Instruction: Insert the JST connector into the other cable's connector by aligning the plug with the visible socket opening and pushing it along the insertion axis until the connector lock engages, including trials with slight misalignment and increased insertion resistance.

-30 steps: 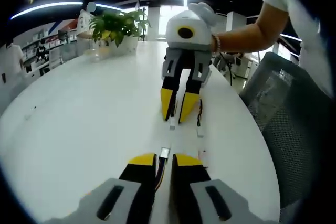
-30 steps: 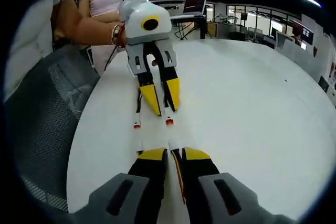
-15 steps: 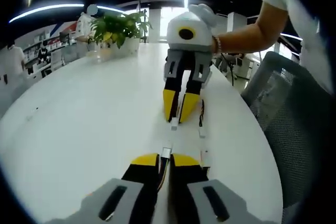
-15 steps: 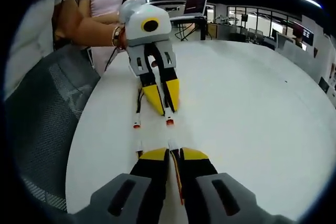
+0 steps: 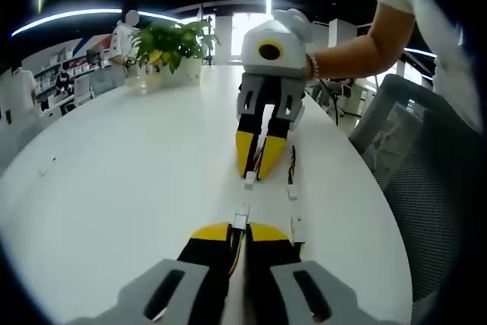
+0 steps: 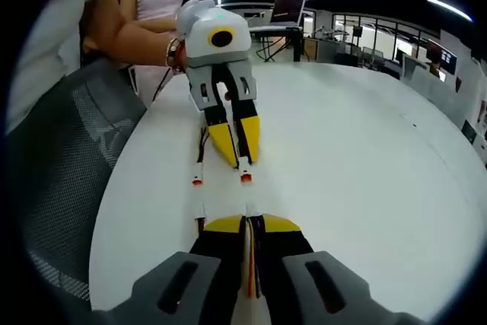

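Note:
In the left gripper view my left gripper (image 5: 237,232) is shut on a cable whose small white connector (image 5: 241,218) pokes out past the yellow tips. Facing it, the right gripper (image 5: 257,161) is shut on the other cable, its white connector (image 5: 249,181) pointing back at mine. A short gap of white table separates the two, roughly in line. In the right gripper view my right gripper (image 6: 249,224) pinches an orange-wired cable, and the left gripper (image 6: 237,150) opposite holds a red-tipped connector (image 6: 245,177).
A spare cable (image 5: 291,188) with a red-tipped end (image 6: 198,180) lies beside the held ones, near the table edge. A mesh chair (image 5: 426,173) stands past that edge. A potted plant (image 5: 169,42) sits far back, and a laptop (image 6: 293,1) on another table.
The two grippers have drawn slightly closer along the same line, so the gap between the connectors has shrunk a little. Both stay shut on their cables.

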The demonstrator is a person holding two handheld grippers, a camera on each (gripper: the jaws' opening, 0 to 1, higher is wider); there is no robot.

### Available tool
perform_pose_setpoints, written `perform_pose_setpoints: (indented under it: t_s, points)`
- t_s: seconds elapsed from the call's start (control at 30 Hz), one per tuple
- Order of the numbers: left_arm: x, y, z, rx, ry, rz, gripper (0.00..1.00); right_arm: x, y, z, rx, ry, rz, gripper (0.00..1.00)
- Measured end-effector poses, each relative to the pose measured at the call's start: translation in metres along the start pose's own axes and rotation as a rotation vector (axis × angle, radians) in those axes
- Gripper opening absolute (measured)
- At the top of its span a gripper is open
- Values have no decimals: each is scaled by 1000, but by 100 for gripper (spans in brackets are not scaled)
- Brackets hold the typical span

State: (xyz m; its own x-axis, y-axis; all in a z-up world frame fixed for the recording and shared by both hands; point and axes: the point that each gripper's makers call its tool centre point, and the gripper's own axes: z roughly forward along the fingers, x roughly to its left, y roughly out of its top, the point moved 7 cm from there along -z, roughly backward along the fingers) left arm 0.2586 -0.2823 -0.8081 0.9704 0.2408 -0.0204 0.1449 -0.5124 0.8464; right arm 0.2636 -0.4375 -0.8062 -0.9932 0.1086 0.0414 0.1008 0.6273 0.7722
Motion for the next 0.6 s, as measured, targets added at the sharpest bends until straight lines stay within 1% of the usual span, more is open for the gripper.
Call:
perform_pose_setpoints:
  t_s: [0.33,0.5,0.6]
  points:
    - [1,0,0,0,-6,4,1,-1,0,0,-4,3,-11,4]
    - [4,3,-4,-13,3,-6,1,-2,4,-2,-15,1,-5,4]
    - [5,4,-5,2,11,9,1,-3,6,-3,-15,-2,-9,4]
